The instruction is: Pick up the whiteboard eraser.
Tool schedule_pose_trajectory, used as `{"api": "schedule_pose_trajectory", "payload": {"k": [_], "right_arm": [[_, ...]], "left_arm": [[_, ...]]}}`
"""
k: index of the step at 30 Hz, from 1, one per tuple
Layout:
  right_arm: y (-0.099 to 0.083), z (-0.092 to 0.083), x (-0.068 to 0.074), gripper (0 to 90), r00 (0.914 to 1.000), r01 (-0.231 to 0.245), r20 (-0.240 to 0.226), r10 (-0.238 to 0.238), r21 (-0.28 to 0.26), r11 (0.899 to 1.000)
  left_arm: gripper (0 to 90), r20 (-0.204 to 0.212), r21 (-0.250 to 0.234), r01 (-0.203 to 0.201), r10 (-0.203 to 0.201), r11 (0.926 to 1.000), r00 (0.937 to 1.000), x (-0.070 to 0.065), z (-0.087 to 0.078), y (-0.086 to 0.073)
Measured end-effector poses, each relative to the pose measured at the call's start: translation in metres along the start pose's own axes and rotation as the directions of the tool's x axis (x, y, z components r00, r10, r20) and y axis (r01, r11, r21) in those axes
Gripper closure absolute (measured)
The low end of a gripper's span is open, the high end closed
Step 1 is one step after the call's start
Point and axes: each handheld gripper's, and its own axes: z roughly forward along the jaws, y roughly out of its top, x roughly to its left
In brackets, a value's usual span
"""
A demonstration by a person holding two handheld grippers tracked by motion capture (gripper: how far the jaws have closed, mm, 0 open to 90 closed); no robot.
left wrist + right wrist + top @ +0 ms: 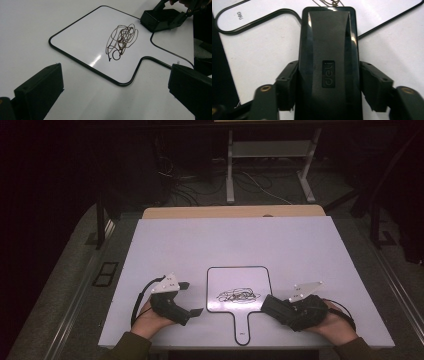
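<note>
Dim floor and tangled cables lie beyond the white table [200, 240], and on its near half lies a small black-rimmed whiteboard [239, 280] with its handle toward me and a dark scribble [239, 296] near its middle. My right gripper [270, 306] rests at the board's right edge, its jaws closed against both sides of a black eraser [328, 62], whose front end lies over the rim near the scribble. My left gripper [192, 297] sits on the table just left of the board, jaws spread wide with nothing between them, pointing across toward the board. Both my hands rest low near the table's front edge.
</note>
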Motion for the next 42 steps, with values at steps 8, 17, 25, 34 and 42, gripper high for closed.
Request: {"api": "schedule_pose_trajectory", "payload": {"k": [8,17,25,34,42], "right_arm": [[0.001,0.000,0.002,37.8,0.9999,0.010,0.002,-0.010,0.005,1.000],[0.004,-0.001,-0.001,38.4,1.0000,0.010,0.001,-0.010,0.018,1.000],[0.006,-0.005,-0.008,38.5,0.9996,-0.019,-0.020,0.019,0.009,1.000],[0.011,-0.010,-0.014,38.6,0.9991,-0.039,-0.019,0.038,-0.026,0.999],[0.018,-0.012,-0.020,38.5,0.9981,-0.056,-0.029,0.054,-0.043,0.998]], "left_arm": [[0.0,0.002,-0.002,0.001,-0.001,1.0000,1.0000,0.000,0.000,0.000],[0.0,0.008,0.003,-0.002,0.002,1.0000,1.0000,-0.001,0.001,-0.001],[0.0,0.011,0.004,-0.005,0.005,1.0000,0.9999,-0.002,0.001,-0.001],[0.0,0.021,-0.005,0.002,-0.001,1.0000,0.9998,-0.002,0.002,-0.003],[0.0,0.016,-0.004,0.001,-0.001,1.0000,0.9999,0.000,0.000,-0.003]]}}
